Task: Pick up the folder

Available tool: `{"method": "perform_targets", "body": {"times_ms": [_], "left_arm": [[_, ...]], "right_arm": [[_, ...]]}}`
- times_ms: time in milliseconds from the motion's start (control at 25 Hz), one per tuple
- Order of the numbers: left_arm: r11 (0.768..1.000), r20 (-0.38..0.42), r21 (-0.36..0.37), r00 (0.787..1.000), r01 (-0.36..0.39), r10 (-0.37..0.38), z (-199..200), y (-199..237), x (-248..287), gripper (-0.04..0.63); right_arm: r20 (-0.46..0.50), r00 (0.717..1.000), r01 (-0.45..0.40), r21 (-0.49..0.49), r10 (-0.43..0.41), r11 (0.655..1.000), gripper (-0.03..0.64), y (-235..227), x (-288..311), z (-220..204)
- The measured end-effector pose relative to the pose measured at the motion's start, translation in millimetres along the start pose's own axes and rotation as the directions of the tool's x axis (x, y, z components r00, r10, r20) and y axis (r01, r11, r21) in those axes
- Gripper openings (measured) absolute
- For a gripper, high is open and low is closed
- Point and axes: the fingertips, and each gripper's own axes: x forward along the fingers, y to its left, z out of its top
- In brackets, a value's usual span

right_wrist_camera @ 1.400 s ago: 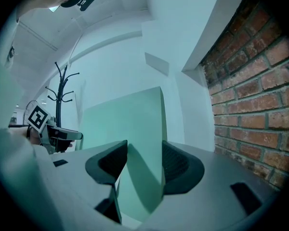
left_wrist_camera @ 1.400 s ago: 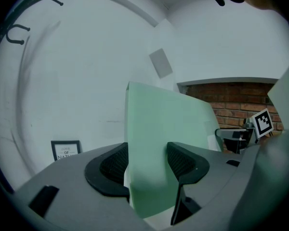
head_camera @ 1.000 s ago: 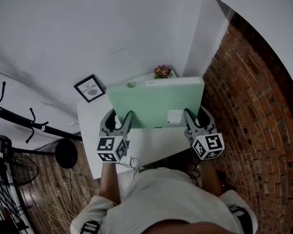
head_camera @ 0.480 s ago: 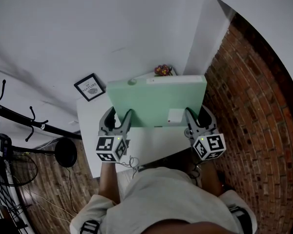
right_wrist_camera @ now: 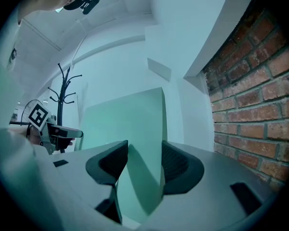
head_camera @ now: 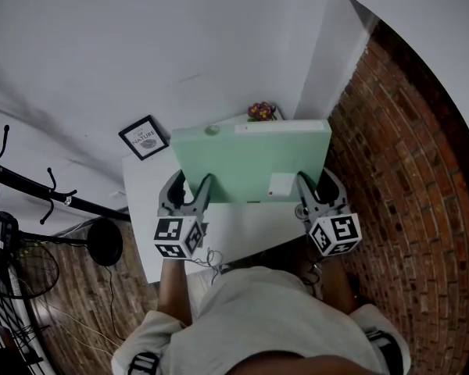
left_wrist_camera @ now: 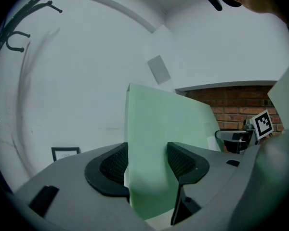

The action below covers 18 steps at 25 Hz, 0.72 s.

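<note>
A pale green folder (head_camera: pixel 250 162) stands on edge above the white table (head_camera: pixel 242 229), held between both grippers. My left gripper (head_camera: pixel 191 186) is shut on its lower left corner. In the left gripper view the folder (left_wrist_camera: pixel 154 138) fills the gap between the two dark pads of that gripper (left_wrist_camera: pixel 147 162). My right gripper (head_camera: pixel 315 184) is shut on the lower right corner. The right gripper view shows the folder (right_wrist_camera: pixel 130 124) clamped in the right gripper (right_wrist_camera: pixel 144 162). A white label (head_camera: pixel 281 186) sits on the folder's face near that corner.
A framed picture (head_camera: pixel 144 139) and a small pot of flowers (head_camera: pixel 259 112) stand at the back of the table against the white wall. A brick wall (head_camera: pixel 406 170) runs along the right. A black coat rack (head_camera: pixel 31 190) stands to the left.
</note>
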Motion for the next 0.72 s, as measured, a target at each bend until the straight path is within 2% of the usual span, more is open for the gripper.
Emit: {"method": "perform_targets", "body": {"times_ms": [720], "left_arm": [[1.0, -0.007, -0.001, 1.0, 0.001, -0.001, -4.6, -2.0, -2.6, 0.265]], "right_arm": [[-0.009, 1.0, 0.003, 0.001, -0.003, 1.0, 0.206, 0.2, -3.5, -4.0]]}}
